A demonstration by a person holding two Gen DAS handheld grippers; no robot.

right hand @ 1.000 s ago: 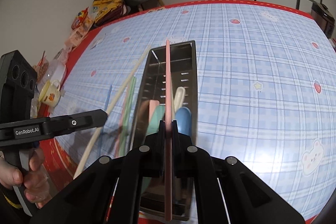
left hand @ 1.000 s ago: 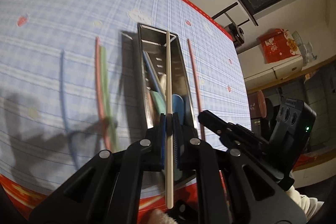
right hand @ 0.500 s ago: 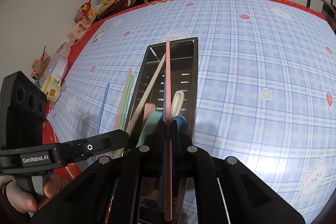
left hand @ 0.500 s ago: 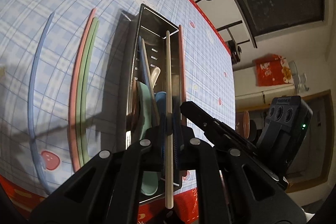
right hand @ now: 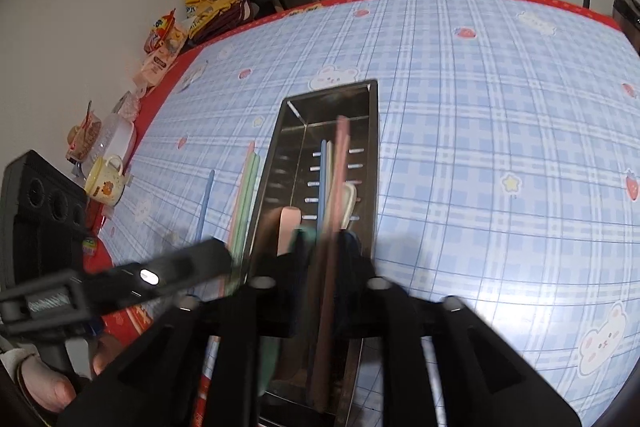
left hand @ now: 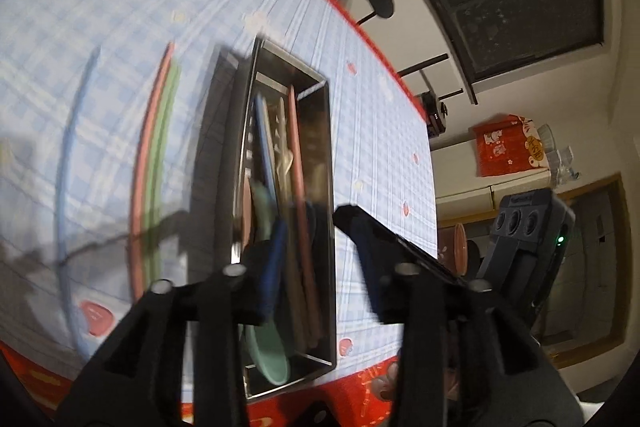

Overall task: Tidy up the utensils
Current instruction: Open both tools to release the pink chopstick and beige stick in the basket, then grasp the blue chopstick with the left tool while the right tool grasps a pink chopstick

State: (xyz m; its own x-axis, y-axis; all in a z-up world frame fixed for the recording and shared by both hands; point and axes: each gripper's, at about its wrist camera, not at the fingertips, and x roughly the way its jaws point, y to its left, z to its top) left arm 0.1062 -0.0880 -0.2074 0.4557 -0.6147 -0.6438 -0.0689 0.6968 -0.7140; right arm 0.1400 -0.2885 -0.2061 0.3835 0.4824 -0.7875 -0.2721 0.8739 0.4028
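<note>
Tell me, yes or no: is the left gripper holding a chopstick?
No. In the left wrist view the left gripper is open with nothing between its fingers, and the cream chopstick lies in the metal tray.

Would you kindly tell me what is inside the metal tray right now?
The metal tray holds a pink chopstick, a blue chopstick, a cream spoon, a pink spoon and a green spoon. The gripper fingers cover the tray's near part.
</note>
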